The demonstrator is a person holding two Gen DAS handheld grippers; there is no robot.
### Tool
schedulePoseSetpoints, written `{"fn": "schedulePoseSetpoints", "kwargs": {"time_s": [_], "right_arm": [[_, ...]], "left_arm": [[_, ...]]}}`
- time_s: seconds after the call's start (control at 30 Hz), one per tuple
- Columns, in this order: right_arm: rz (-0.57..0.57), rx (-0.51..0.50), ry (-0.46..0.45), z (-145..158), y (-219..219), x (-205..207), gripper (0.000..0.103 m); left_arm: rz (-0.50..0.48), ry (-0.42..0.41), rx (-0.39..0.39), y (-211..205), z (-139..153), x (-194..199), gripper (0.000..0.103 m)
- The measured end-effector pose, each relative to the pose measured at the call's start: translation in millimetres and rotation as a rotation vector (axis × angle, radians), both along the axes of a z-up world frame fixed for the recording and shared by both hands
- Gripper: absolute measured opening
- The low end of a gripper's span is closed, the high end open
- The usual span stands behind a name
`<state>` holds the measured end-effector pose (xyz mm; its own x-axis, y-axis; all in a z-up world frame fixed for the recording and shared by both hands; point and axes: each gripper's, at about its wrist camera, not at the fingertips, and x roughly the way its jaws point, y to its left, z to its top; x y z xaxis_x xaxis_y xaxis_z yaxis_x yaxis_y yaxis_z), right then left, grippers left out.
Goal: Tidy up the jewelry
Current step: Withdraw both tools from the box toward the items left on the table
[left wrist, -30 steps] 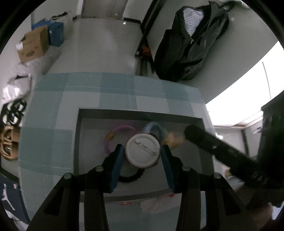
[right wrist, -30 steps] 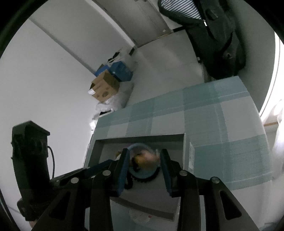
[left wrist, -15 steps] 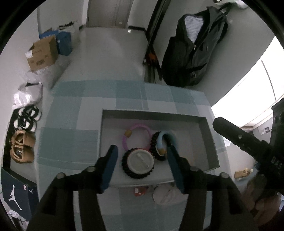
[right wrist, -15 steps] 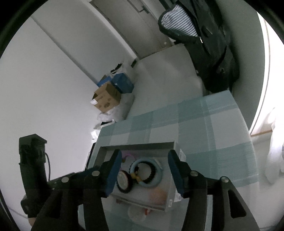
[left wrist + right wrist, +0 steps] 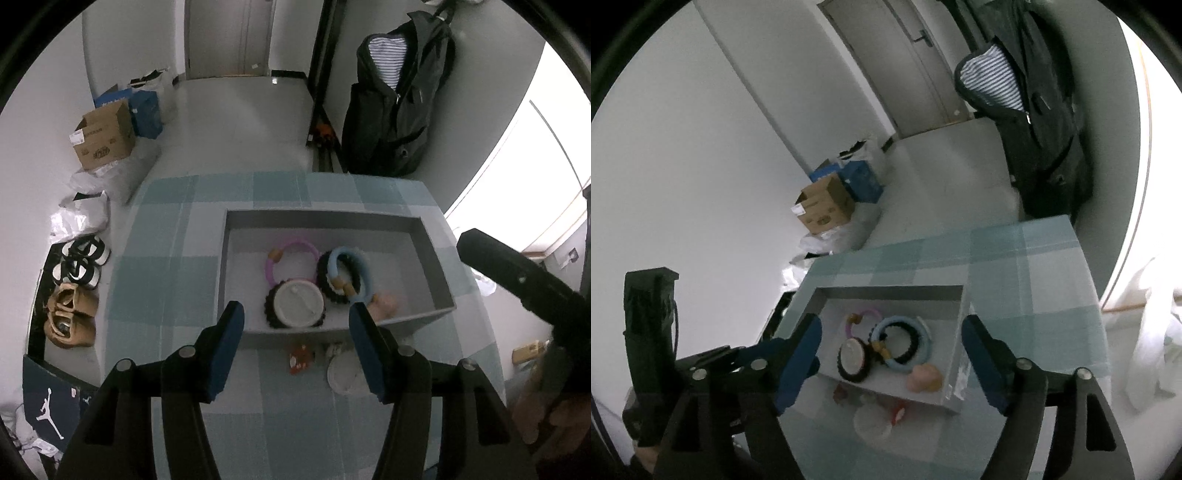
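Note:
A grey open box [image 5: 436,254] [image 5: 955,369] stands on the checked tablecloth. Inside lie a pink ring bracelet [image 5: 275,258] [image 5: 864,314], a light blue ring over a black beaded bracelet [image 5: 364,269] [image 5: 923,334], a white round disc on a black beaded ring [image 5: 299,304] [image 5: 851,360], and a peach-coloured piece [image 5: 386,302] [image 5: 923,376]. My left gripper [image 5: 297,350] is open and empty, above the box's near edge. My right gripper [image 5: 892,363] is open and empty, raised above the box.
A small red-orange piece [image 5: 300,360] [image 5: 899,410] and a white round piece [image 5: 345,374] [image 5: 871,419] lie on the cloth in front of the box. Beyond the table are cardboard boxes [image 5: 105,138], shoes [image 5: 72,310] and a hanging black jacket [image 5: 399,92].
My left gripper let go of the white disc into the box, opened and pulled back. My right gripper released the peach piece into the box, opened and rose away.

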<state>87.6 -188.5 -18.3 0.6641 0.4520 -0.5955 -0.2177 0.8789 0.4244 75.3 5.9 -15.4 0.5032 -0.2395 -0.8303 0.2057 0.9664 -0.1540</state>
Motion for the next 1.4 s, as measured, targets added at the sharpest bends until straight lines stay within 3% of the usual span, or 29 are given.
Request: {"fn": "schedulePoseSetpoints", "kwargs": {"time_s": [0.13,0.3,0.47,0.6,0.73,0.87,0.97,1.13,1.27,1.4], "right_arm": [[-0.001,-0.021,0.002,-1.7,-1.7,-6.4,0.083],[-0.01,-0.042,0.008,-5.6,-0.5,-14.7,0.095],[0.014,-0.058,0.018,-12.0,5.5,-27.8,0.097],[0.038,0.012,0.063,-20.6,4.1,-36.8,0.098],[0.05,0.023,0.099,-29.9,6.3,-43.3,0.098],[0.104,-0.015,0.145,-45.1,21.4,-47.2,0.098],[0.134,-0.061,0.162,-55.7,36.7,-49.1,0.098],[0.158,-0.131,0.184,-67.8,56.2,-46.4,0.098],[0.165,-0.16,0.168,-69.0,66.2,-42.1,0.095],[0.159,-0.277,0.116,-68.3,80.5,-42.6,0.088]], "left_arm": [[0.014,0.001,-0.006,5.1,-2.1,-6.9,0.054],[0.046,0.043,-0.026,12.5,-11.6,-10.9,0.054],[0.073,0.065,-0.022,17.3,-17.8,-17.0,0.054],[0.108,0.09,0.054,22.1,-24.0,-20.1,0.054],[0.159,0.135,0.03,37.9,-30.6,-18.1,0.054],[0.187,0.143,0.03,45.3,-32.6,-17.7,0.055],[0.213,0.142,0.021,48.6,-31.5,-18.1,0.065],[0.232,0.13,0.032,53.1,-30.8,-19.3,0.066],[0.255,0.137,0.025,61.4,-33.1,-18.8,0.066],[0.271,0.147,-0.005,69.2,-33.1,-18.3,0.066]]}}
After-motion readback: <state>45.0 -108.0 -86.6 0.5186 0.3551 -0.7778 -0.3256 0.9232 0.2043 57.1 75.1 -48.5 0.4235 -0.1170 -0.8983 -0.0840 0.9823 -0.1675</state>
